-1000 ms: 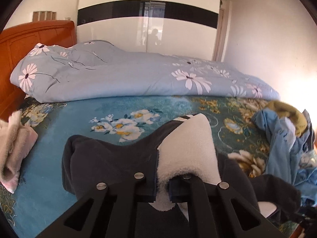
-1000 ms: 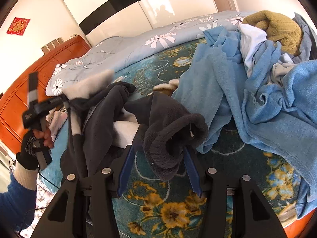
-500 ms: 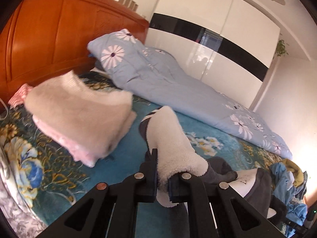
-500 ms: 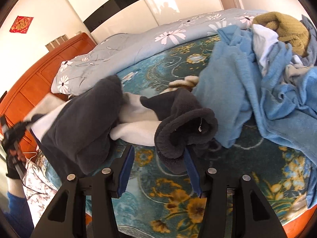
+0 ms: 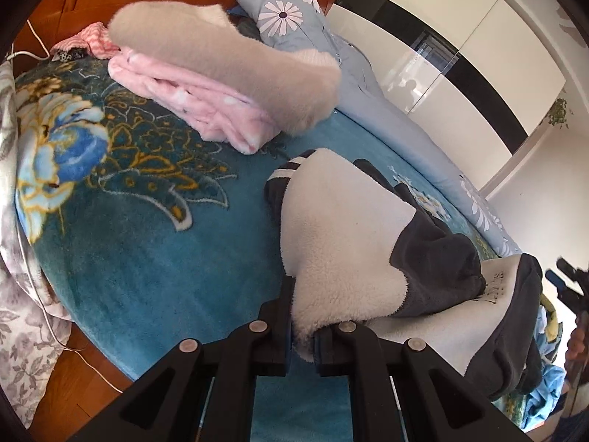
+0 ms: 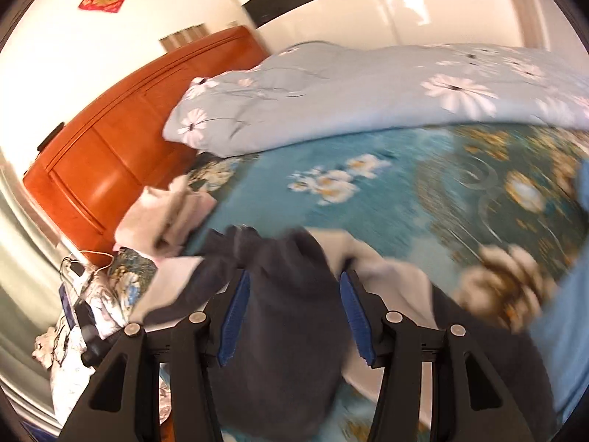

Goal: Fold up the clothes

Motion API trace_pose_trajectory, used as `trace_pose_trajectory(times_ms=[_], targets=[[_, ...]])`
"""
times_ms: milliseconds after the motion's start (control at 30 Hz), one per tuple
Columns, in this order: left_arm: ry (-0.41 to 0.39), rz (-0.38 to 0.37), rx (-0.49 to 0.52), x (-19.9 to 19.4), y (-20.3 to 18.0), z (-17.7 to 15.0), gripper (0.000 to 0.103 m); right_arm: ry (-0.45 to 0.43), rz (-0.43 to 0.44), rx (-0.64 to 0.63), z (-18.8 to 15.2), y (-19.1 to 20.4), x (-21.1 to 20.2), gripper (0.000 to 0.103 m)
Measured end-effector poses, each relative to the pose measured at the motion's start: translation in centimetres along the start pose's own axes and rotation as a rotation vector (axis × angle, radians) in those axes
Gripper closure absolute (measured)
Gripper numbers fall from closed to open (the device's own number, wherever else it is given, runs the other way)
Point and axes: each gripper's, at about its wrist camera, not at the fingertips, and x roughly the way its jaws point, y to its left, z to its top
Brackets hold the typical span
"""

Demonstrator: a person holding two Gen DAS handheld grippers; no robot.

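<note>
- Left tongs (image 5: 301, 331) pinch the dark fleece-lined garment (image 5: 342, 243) at its white edge, over the bed (image 5: 154, 258).
- Right tongs (image 6: 296, 322) half-spread, clamping a dark bunch of the garment.
- Folded pile (image 5: 221, 84) near the headboard.

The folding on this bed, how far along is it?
Done: a folded beige fleece lies stacked on a folded pink one. In hand: both claws, left claw and right claw, grip the dark grey, white-lined fleece jacket. Left: this jacket.

Home bedroom, bed (image 5: 154, 243), wooden headboard (image 6: 121, 136), probably wardrobe (image 5: 460, 37)
</note>
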Motion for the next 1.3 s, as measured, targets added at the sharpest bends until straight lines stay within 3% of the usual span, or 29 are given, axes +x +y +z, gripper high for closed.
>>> trace_pose_trajectory(times_ms=[133, 233, 333, 433, 533, 667, 733, 900, 1033, 1167, 1300], targets=[[0.012, -0.017, 0.049, -0.1, -0.8, 0.7, 0.092, 0.141, 0.039, -0.027, 5.4, 2.4, 7.5, 0.05], [0.004, -0.033, 0.085, -0.7, -1.2, 1.1, 0.091, 0.336, 0.032, -0.078, 7.0, 3.8, 14.0, 0.05], [-0.001, -0.043, 0.104, -1.0, -1.5, 1.2, 0.091, 0.525, -0.147, -0.147, 5.8, 3.1, 18.9, 0.05], [0.004, -0.061, 0.096, -0.3, -1.2, 1.4, 0.091, 0.59, -0.182, -0.122, 4.3, 0.4, 19.4, 0.05], [0.008, -0.073, 0.081, 0.6, -1.0, 1.5, 0.091, 0.61, -0.194, -0.091, 2.3, -2.4, 17.4, 0.05], [0.003, -0.082, 0.072, 0.6, -1.5, 1.2, 0.091, 0.569, -0.085, -0.022, -0.7, -4.3, 13.9, 0.05], [-0.005, -0.081, 0.076, 0.3, -1.7, 1.1, 0.091, 0.53, -0.07, -0.015, -1.9, -4.0, 12.4, 0.051], [-0.007, -0.079, 0.118, -0.7, -3.1, 1.3, 0.094, 0.471, -0.054, -0.034, -3.9, -1.5, 10.1, 0.081], [-0.027, -0.088, 0.155, -1.2, -4.7, 1.8, 0.094, 0.401, 0.012, 0.0, -4.0, -0.5, 8.8, 0.089], [-0.037, -0.107, 0.249, -0.1, -8.8, 5.4, 0.094, 0.285, 0.124, 0.083, -2.3, -1.4, 6.9, 0.091], [-0.085, -0.215, 0.364, 0.8, -16.7, 11.7, 0.094, 0.156, 0.211, 0.236, 0.8, -4.7, 5.3, 0.092]])
